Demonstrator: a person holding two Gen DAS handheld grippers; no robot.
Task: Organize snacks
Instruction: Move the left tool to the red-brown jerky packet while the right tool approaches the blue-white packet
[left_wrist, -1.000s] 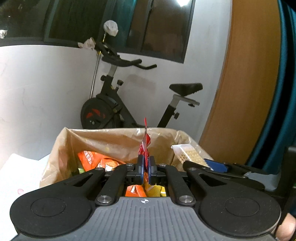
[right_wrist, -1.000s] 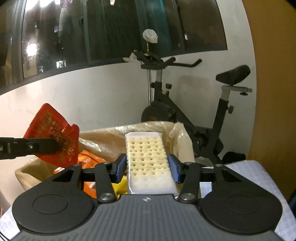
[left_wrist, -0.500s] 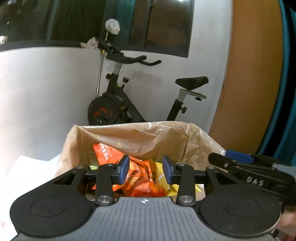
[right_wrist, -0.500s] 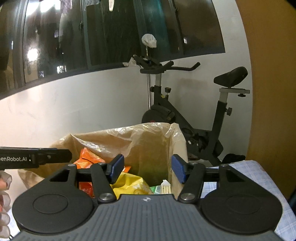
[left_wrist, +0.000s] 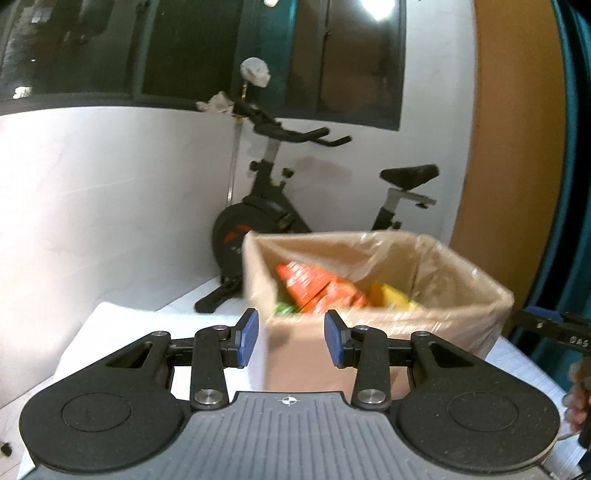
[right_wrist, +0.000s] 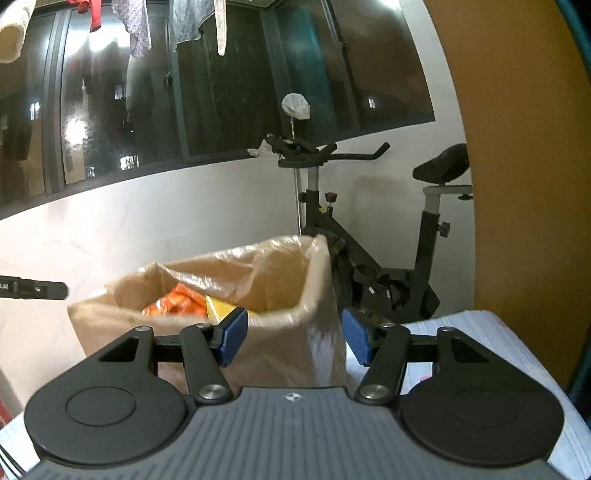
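A cardboard box (left_wrist: 436, 317) lined with clear plastic stands on the table, also in the right wrist view as the box (right_wrist: 280, 343). Inside lie orange-red snack packets (left_wrist: 310, 284) and a yellow packet (left_wrist: 395, 295); the right view shows the orange packets (right_wrist: 177, 302) and the yellow one (right_wrist: 218, 308). My left gripper (left_wrist: 290, 341) is open and empty, drawn back from the box's near left corner. My right gripper (right_wrist: 291, 336) is open and empty in front of the box's right corner. The right gripper's tip (left_wrist: 554, 326) shows at the far right of the left view.
An exercise bike (left_wrist: 273, 206) stands on the floor behind the table, seen too as the bike (right_wrist: 373, 236) against the white wall. The table (left_wrist: 122, 325) has a white cover. An orange panel (right_wrist: 517, 147) rises on the right. A hand (left_wrist: 576, 395) is at the left view's right edge.
A second ago the left gripper held a red packet and the right a white perforated tray over the box. Both opened, the items dropped in, and both grippers pulled back from the box.
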